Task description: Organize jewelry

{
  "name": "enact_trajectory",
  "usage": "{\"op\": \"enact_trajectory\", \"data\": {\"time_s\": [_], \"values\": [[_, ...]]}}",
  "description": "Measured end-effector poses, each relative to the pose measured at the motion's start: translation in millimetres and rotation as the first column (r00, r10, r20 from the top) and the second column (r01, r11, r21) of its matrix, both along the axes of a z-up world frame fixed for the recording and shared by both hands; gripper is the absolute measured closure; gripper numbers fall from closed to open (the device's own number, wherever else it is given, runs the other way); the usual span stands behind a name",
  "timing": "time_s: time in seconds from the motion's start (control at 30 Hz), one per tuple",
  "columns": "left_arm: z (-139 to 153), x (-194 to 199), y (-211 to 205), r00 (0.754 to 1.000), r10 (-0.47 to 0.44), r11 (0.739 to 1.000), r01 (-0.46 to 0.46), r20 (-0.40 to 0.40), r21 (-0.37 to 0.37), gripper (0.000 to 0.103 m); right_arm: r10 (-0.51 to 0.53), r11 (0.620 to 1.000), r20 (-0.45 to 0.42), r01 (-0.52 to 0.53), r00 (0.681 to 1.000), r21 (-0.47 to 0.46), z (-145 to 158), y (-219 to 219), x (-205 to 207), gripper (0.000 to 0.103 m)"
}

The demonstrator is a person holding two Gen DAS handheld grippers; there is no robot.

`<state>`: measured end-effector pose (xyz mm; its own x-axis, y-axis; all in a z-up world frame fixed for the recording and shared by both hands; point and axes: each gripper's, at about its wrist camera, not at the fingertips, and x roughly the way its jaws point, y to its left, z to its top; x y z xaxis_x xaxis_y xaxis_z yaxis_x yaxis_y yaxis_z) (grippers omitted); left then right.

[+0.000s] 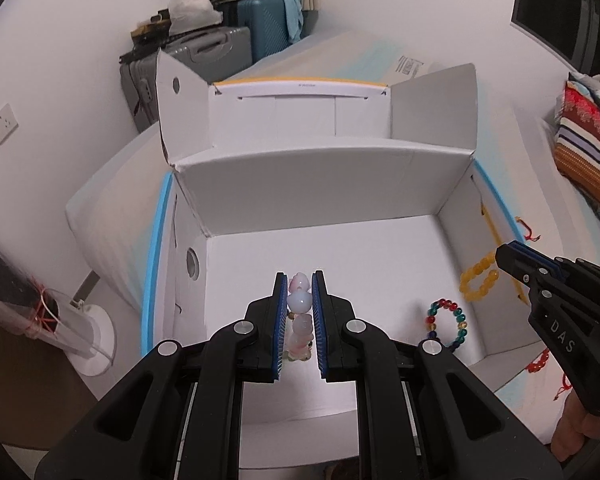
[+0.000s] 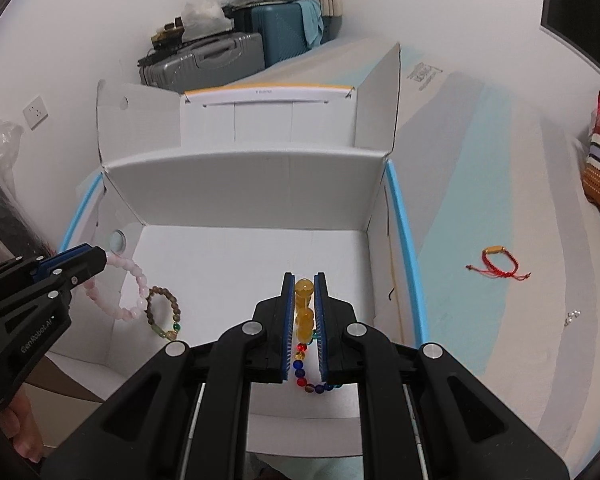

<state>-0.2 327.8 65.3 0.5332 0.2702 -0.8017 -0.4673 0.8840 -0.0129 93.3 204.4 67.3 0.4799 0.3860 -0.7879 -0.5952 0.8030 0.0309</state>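
- While it hangs over the open white box (image 1: 380, 184), the left hand-held gripper (image 1: 299, 312) is clamped on a pink bead bracelet (image 1: 300, 304); in the right wrist view the loop (image 2: 134, 284) dangles at centre left.
- The right hand-held gripper (image 2: 304, 320) pinches a yellow bead bracelet (image 2: 304, 312), most of it hidden between the pads.
- A multicoloured bead bracelet (image 2: 306, 376) lies on the box floor, partly covered by that gripper.
- A brown bead bracelet (image 2: 164, 314) lies on the box floor at lower left.
- On the bed (image 2: 500, 200), right of the box, lies a red cord bracelet (image 2: 498, 264); a tiny sparkly item (image 2: 572, 316) farther right is too small to identify.
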Motion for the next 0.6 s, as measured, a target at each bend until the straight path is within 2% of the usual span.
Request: {"op": "enact_trajectory", "data": {"time_s": [0.6], "values": [[-44, 10, 14, 0.994, 0.028, 0.999, -0.030, -0.110, -0.017, 0.091, -0.015, 0.997, -0.083, 0.009, 0.996, -0.077, -51, 11, 10, 0.094]]}}
